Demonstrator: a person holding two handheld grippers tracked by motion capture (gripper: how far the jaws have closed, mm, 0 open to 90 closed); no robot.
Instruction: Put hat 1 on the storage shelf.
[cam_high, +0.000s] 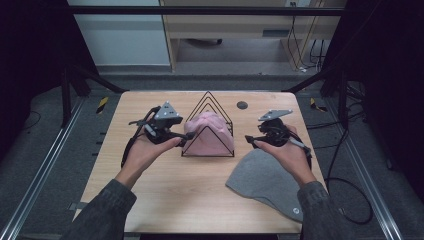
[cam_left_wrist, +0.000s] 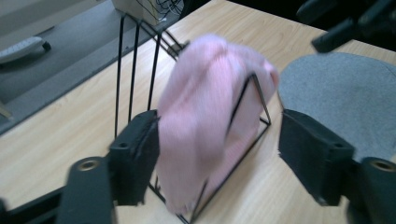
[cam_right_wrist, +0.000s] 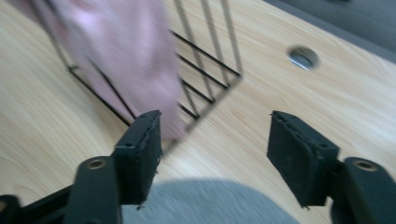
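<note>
A pink knitted cloth (cam_high: 207, 132) is draped over a black wire rack (cam_high: 207, 155) of triangular hoops in the middle of the wooden table. A grey cloth (cam_high: 265, 182) lies flat at the front right. My left gripper (cam_high: 182, 137) is at the rack's left side, jaws apart. In the left gripper view (cam_left_wrist: 219, 154) the pink cloth (cam_left_wrist: 210, 116) hangs just ahead between the jaws, near one pad but not pinched. My right gripper (cam_high: 251, 140) is to the right of the rack, open (cam_right_wrist: 215, 149), over the grey cloth's edge (cam_right_wrist: 205, 203), with nothing between its pads.
A round cable hole (cam_high: 242, 105) sits in the table (cam_high: 150, 200) behind the rack. Dark frame struts stand at both back corners, and cables lie on the floor at the right. Bare wood lies in front of the rack.
</note>
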